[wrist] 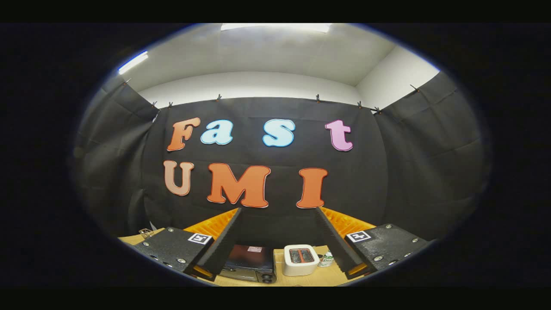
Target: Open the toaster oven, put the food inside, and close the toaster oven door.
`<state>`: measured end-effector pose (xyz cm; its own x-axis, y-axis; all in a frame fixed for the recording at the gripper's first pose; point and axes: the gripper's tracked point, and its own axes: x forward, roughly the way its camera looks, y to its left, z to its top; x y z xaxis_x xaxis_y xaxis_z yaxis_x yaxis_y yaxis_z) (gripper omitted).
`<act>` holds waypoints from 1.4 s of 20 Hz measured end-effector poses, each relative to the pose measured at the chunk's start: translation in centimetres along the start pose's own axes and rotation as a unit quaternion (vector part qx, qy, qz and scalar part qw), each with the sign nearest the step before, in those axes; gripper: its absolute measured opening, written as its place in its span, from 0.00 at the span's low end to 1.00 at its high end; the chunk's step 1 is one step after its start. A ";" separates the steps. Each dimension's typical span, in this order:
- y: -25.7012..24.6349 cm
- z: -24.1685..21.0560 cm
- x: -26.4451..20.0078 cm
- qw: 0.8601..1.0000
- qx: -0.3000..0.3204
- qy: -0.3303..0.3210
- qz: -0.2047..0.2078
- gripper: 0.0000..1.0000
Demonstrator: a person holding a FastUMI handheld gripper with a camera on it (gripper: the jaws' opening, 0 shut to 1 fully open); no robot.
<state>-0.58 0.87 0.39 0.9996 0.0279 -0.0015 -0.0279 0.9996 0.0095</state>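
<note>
Black cloth walls close in the booth on three sides, with a white ceiling and a bright light panel above. Down on the pale wooden bench sits the toaster oven, a dark box seen from above with a small label on its top and a knob at its front right corner; whether its door is open cannot be told from this angle. It lies between the two fingers, closer to the left finger. Just beside it to the right stands a white pop-up toaster with reddish slots, and next to that a small bottle close by the right finger. The hand-held gripper hangs high above these things with its fingers spread wide, holding nothing.
</note>
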 end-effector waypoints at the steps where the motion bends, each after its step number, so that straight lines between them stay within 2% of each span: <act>1: 0.2 0.0 -0.1 1.000 0.001 0.000 0.003 0.98; 6: 1.0 -1.1 -0.2 1.000 0.010 0.010 0.009 0.98; 12: 4.5 -6.3 -0.2 0.997 0.033 0.067 0.032 0.98; 17: 8.6 -11.8 -0.1 0.991 0.029 0.117 0.058 0.98; 23: 13.2 -19.2 0.5 0.978 0.023 0.188 0.087 0.98; 28: 15.7 -25.9 1.1 0.959 0.004 0.267 0.089 0.98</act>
<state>0.01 16.86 -25.40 0.8351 0.2014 -0.5119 -0.1961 0.9784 0.0651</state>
